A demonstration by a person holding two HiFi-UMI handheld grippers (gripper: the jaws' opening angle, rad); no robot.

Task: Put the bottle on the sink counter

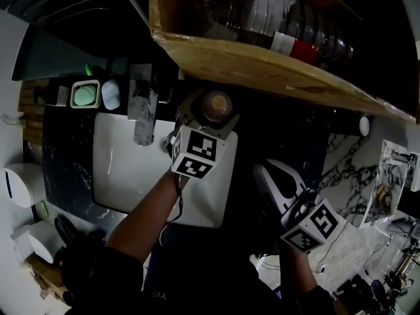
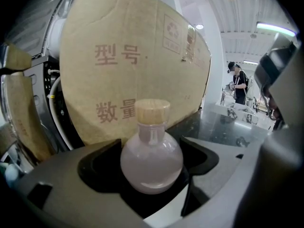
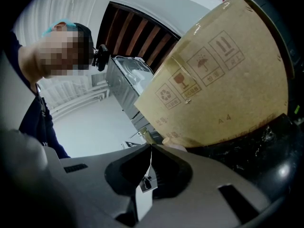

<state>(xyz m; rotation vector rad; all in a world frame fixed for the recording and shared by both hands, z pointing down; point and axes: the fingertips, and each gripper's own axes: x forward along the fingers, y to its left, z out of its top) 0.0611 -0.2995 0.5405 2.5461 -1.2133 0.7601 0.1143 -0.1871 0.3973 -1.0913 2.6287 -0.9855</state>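
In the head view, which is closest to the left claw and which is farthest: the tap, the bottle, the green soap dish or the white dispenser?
1. Bottle: held right in the left claw.
2. Tap: just to its left.
3. Green soap dish: farther left, past the tap.
4. White dispenser: at the far left edge.

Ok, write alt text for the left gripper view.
A round, pale pink bottle with a light, wood-coloured cap stands upright between the jaws of the left tool, which close on its sides. Behind it rises a cardboard box printed with Chinese characters, and a dark marbled counter shows at right.
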